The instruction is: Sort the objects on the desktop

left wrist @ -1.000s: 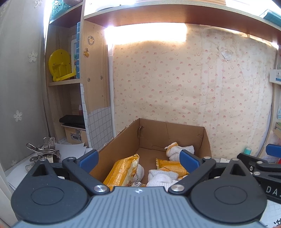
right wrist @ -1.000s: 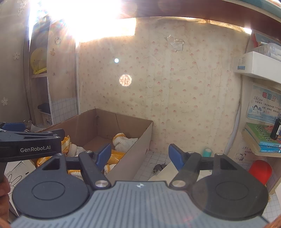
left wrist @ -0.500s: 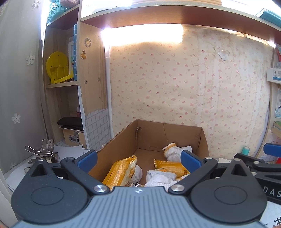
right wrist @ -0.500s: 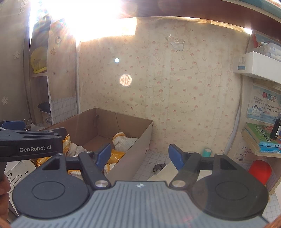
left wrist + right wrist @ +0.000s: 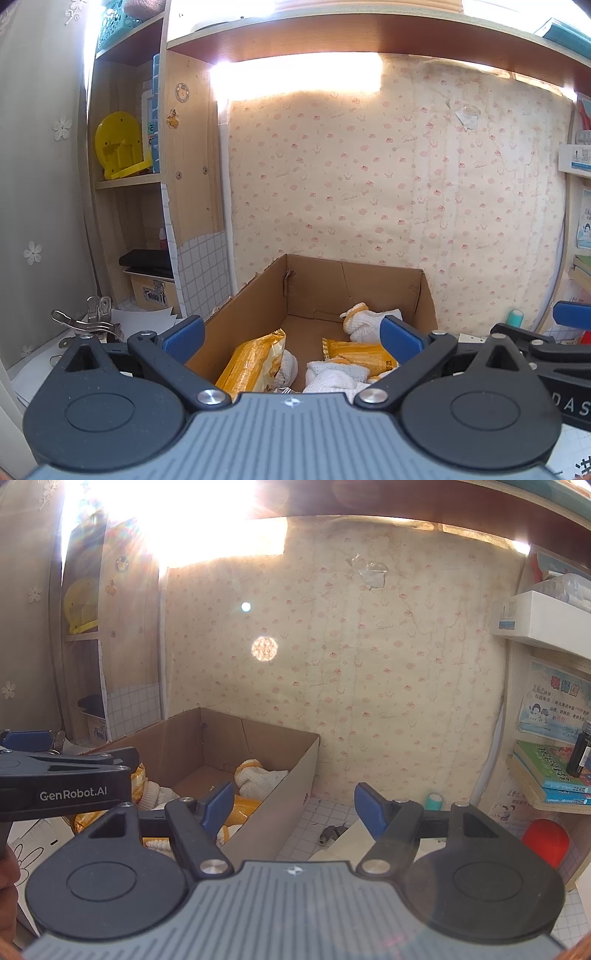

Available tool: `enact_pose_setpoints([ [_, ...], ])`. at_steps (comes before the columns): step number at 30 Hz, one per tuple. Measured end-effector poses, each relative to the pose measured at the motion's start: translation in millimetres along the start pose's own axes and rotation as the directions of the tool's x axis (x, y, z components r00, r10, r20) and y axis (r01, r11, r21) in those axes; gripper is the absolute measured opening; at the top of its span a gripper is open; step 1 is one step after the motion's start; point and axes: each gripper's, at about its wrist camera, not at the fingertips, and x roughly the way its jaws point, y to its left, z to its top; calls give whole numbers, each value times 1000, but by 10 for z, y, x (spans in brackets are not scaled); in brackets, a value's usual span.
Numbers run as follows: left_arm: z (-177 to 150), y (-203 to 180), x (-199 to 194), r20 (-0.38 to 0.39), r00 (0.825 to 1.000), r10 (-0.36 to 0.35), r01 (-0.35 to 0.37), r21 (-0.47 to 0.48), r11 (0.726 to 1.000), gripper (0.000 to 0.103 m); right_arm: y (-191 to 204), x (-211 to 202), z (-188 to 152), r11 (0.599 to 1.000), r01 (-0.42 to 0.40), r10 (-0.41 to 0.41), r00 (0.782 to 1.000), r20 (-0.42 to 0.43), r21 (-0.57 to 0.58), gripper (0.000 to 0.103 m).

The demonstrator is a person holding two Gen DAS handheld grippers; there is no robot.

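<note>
An open cardboard box (image 5: 255,299) stands on the desk against the wallpapered wall; it also shows in the right wrist view (image 5: 280,805). Inside lie yellow snack packets (image 5: 255,363) and white and yellow gloves (image 5: 364,321). My left gripper (image 5: 291,338) is open and empty, held above the box's near end. My right gripper (image 5: 295,806) is open and empty, over the box's right wall and the tiled desk. The left gripper's body (image 5: 66,786) shows at the left of the right wrist view.
Metal binder clips (image 5: 86,321) and white paper lie left of the box. A shelf unit with a yellow object (image 5: 118,151) stands at left. At right are a small grey clip (image 5: 332,832), a teal tube (image 5: 434,801), a red object (image 5: 545,842) and books (image 5: 546,771).
The left wrist view has shifted slightly, with the box sitting a little lower and further left in frame. The right gripper has stayed still. Both grippers remain open.
</note>
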Motion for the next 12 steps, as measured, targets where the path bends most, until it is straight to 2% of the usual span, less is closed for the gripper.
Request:
enact_pose_setpoints([
  [12, -5, -21, -12, 21, 1000, -20, 20, 27, 999, 103, -13, 2, -6, 1000, 2, -2, 1000, -4, -4, 70],
])
